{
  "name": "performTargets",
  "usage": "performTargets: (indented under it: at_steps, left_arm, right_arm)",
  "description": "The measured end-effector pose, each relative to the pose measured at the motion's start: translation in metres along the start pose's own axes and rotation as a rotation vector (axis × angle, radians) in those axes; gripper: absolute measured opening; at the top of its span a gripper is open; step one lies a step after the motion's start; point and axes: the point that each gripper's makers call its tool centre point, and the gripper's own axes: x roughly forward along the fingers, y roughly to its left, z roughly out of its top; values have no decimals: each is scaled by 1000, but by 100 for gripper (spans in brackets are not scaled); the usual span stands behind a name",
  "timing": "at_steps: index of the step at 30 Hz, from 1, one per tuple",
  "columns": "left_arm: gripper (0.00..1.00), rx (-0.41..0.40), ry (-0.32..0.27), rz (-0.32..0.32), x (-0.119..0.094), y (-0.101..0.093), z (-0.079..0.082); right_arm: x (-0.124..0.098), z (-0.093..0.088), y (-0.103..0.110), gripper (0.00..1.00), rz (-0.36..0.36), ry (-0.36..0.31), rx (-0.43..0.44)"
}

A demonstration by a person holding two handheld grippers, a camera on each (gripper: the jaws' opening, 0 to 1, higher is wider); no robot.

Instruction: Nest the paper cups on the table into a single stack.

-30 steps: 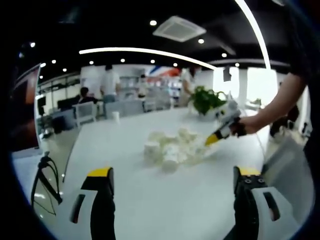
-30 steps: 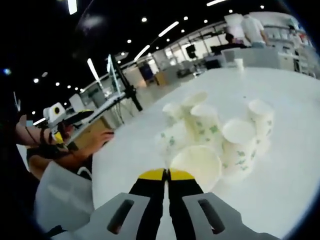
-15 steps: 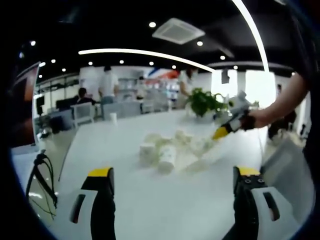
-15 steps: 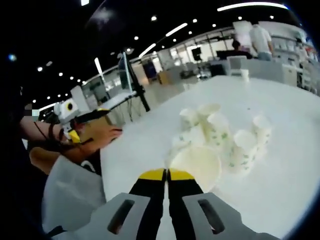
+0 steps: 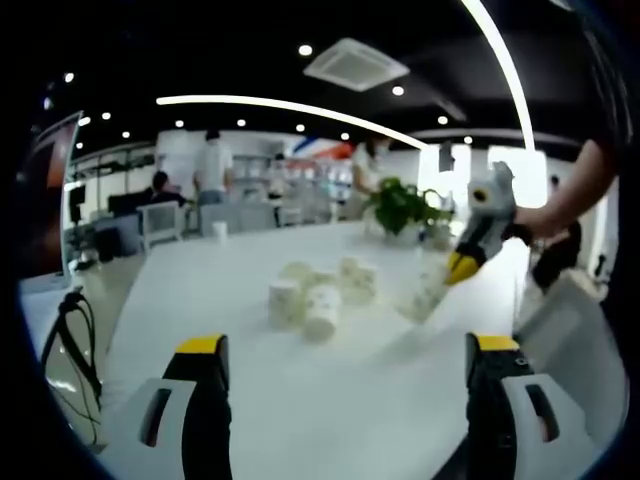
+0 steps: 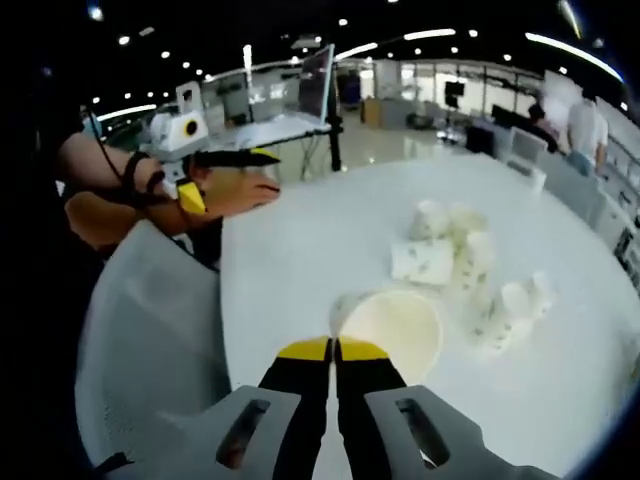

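your right gripper [image 6: 332,347], yellow-tipped with grey bodies, has its jaws pressed together on the rim of a white paper cup with green sprigs printed on it [image 6: 392,325]. in the left gripper view that held cup [image 5: 424,292] hangs tilted in the air, clear of the white round table [image 5: 300,400] and well apart from the other cups.

the hold is the weak point. you are pinching one thin wall at the lip, so the cup can swing or fold there, and a quick turn of the wrist could let it slip out. judged from the tilt, bringing it down onto another cup at that angle would likely catch rim on rim and knock the pile about rather than seat it.

the loose cluster of matching white paper cups [image 6: 470,275] sits near the middle of the table, some upright, some on their sides and touching one another, so any push can send the lying ones rolling toward the edge.

your left gripper [image 5: 345,375] has its jaws spread wide with nothing between them, low over the near part of the table. it is well short of the cluster [image 5: 315,295], so nothing steadies a receiving cup yet.
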Motion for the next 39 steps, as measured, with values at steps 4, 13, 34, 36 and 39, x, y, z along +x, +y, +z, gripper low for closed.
performTargets:
  at_steps: [4,13,34,36,39]
  left_arm:
    - [99,-6,-5,-1,0,0,-2]
    - [98,-21,-10,-6,1,0,-7]
    - [98,-27,-14,-5,-1,-2,-13]
    - [98,-31,-15,-4,-2,-2,-14]
    - [98,-34,-6,-1,-4,-3,-16]
  right_arm:
    - [-1,-1,2,0,-3,63,-38]
    - [-6,3,17,0,25,258,-241]
    - [13,-17,36,0,135,526,-739]
    - [16,-21,39,0,140,536,-776]
    - [21,-25,42,0,149,542,-799]
